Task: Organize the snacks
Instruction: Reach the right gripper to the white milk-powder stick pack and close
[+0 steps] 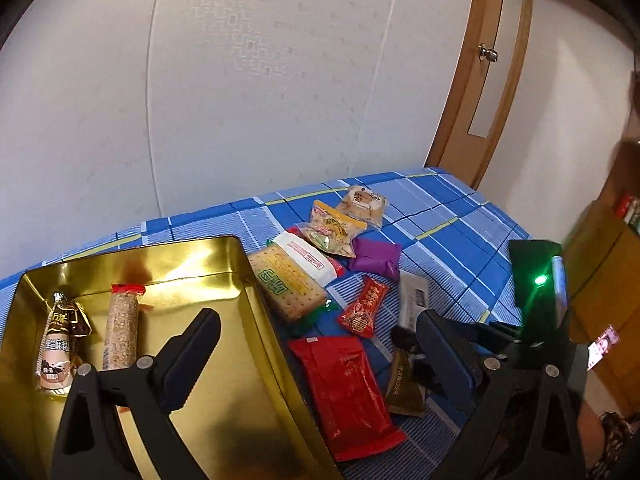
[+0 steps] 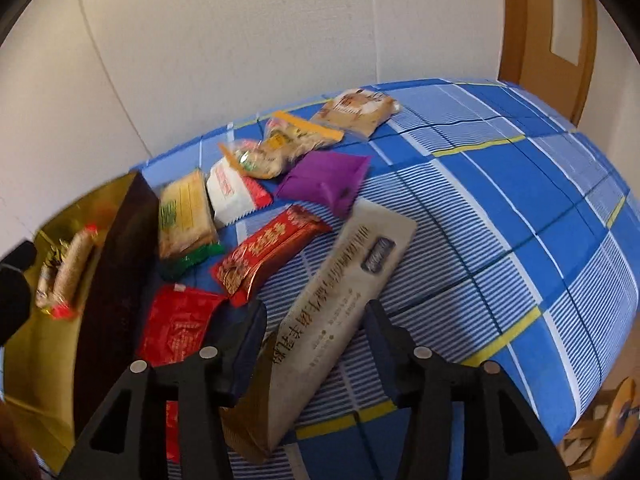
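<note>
A gold tin (image 1: 224,400) sits on the blue checked cloth (image 1: 460,216) and holds a brown-wrapped bar (image 1: 60,348) and a sesame bar (image 1: 122,328). My left gripper (image 1: 320,356) is open and empty, one finger over the tin, the other over the loose snacks. My right gripper (image 2: 316,344) has its jaws around a long beige snack bar (image 2: 336,308), lifted at a slant; in the left wrist view (image 1: 412,300) the bar is partly hidden. Beside the tin lie a large red packet (image 1: 344,392), a small red packet (image 1: 362,308) and a cracker pack (image 1: 288,284).
Further back lie a purple packet (image 1: 376,258), a clear orange-edged bag (image 1: 332,232) and a pale cookie bag (image 1: 364,204). A white wall stands behind, and a wooden door (image 1: 480,92) at the right. The cloth's edge drops off at the right (image 2: 592,360).
</note>
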